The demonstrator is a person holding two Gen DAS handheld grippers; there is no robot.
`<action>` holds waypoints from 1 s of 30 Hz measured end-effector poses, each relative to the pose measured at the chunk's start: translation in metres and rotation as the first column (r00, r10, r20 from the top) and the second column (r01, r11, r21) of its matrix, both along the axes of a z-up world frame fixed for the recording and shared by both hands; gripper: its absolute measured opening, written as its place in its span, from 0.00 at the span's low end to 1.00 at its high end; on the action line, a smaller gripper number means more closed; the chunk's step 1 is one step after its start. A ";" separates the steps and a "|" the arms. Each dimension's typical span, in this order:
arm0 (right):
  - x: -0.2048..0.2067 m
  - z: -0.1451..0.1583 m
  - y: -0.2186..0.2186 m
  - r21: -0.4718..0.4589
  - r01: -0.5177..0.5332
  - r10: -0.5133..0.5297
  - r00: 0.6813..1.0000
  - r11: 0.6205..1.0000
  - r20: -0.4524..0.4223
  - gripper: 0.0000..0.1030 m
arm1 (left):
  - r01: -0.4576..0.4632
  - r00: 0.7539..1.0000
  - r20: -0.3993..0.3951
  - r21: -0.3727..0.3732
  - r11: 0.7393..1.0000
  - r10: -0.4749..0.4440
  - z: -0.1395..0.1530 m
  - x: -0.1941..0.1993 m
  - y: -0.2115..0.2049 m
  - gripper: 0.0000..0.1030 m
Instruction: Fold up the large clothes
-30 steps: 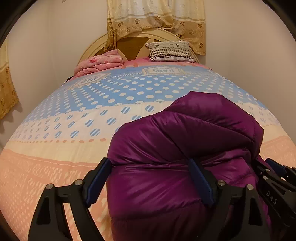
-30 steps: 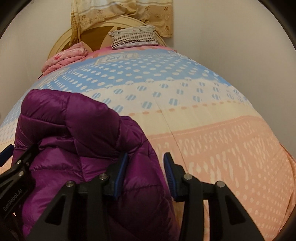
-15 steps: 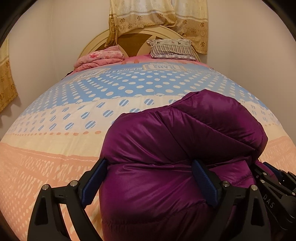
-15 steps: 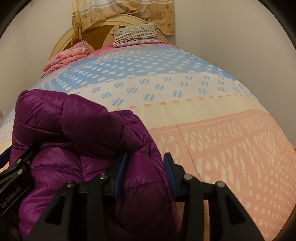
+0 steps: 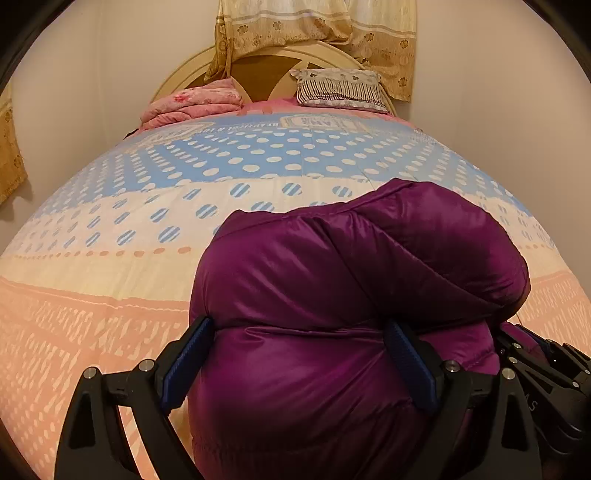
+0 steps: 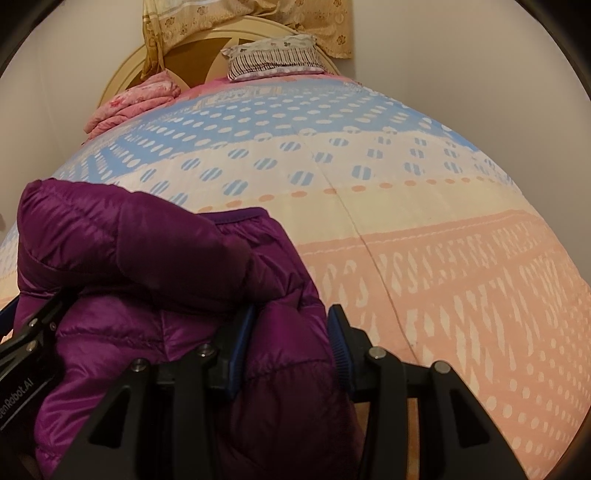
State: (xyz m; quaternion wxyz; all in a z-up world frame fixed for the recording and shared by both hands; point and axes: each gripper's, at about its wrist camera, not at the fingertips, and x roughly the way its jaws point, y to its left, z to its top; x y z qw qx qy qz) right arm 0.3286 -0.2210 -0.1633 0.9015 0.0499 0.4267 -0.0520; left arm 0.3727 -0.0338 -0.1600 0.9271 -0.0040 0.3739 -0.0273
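Note:
A purple puffer jacket is bunched into a thick bundle and held above the near end of the bed. My left gripper has its jaws wide apart around a thick fold of the bundle, both pads pressing its sides. My right gripper is shut on a fold of the jacket at the bundle's right edge. The right gripper's body shows in the left wrist view, and the left gripper's body shows at the left edge of the right wrist view.
The bed has a quilt with blue, cream and peach dotted bands. A folded pink blanket and a striped pillow lie by the headboard. Curtains hang behind it. Walls stand close on both sides.
Both grippers have risen and moved a little forward with the jacket. The bundle sits larger and higher in both views. The grip has not changed.

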 end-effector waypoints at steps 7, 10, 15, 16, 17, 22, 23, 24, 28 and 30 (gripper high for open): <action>0.003 -0.003 -0.001 0.007 -0.009 0.009 1.000 1.000 -0.006 0.43 | 0.004 1.000 -0.016 -0.017 1.000 -0.005 -0.003 0.003 0.003 0.91; 0.004 -0.004 -0.003 0.022 -0.014 0.015 1.000 1.000 -0.010 0.43 | 0.012 1.000 -0.028 -0.035 0.999 -0.013 -0.004 0.004 0.006 0.91; 0.004 -0.006 -0.011 0.074 -0.016 0.017 1.000 0.997 -0.015 0.47 | 0.053 0.996 -0.069 -0.061 0.997 -0.057 -0.001 -0.003 0.011 0.91; 0.003 -0.004 -0.011 0.071 -0.026 0.027 1.000 0.997 -0.014 0.50 | 0.057 0.995 -0.072 -0.078 0.995 -0.063 0.002 -0.009 0.016 0.91; 0.000 0.000 -0.012 0.052 -0.028 0.029 0.999 0.998 -0.017 0.55 | 0.049 0.996 -0.070 -0.101 0.994 -0.057 0.005 -0.018 0.023 0.91; -0.034 0.021 -0.024 0.157 -0.098 0.096 0.995 0.983 0.024 0.71 | 0.092 0.992 -0.065 -0.228 0.969 -0.110 0.010 -0.074 0.052 0.92; -0.040 0.022 -0.023 0.152 -0.120 0.117 0.993 0.981 0.029 0.72 | 0.101 0.991 -0.066 -0.238 0.966 -0.120 0.008 -0.079 0.054 0.92; -0.044 0.021 -0.022 0.149 -0.133 0.130 0.991 0.980 0.031 0.75 | 0.114 0.988 -0.069 -0.251 0.961 -0.135 0.005 -0.082 0.054 0.93; -0.042 0.006 -0.030 0.210 -0.118 0.117 0.993 0.971 0.020 0.81 | 0.129 0.982 -0.091 -0.306 0.943 -0.164 -0.005 -0.073 0.052 0.96; -0.038 -0.002 -0.030 0.246 -0.126 0.128 0.992 0.961 0.010 0.80 | 0.161 0.978 -0.083 -0.291 0.943 -0.193 -0.006 -0.066 0.045 0.97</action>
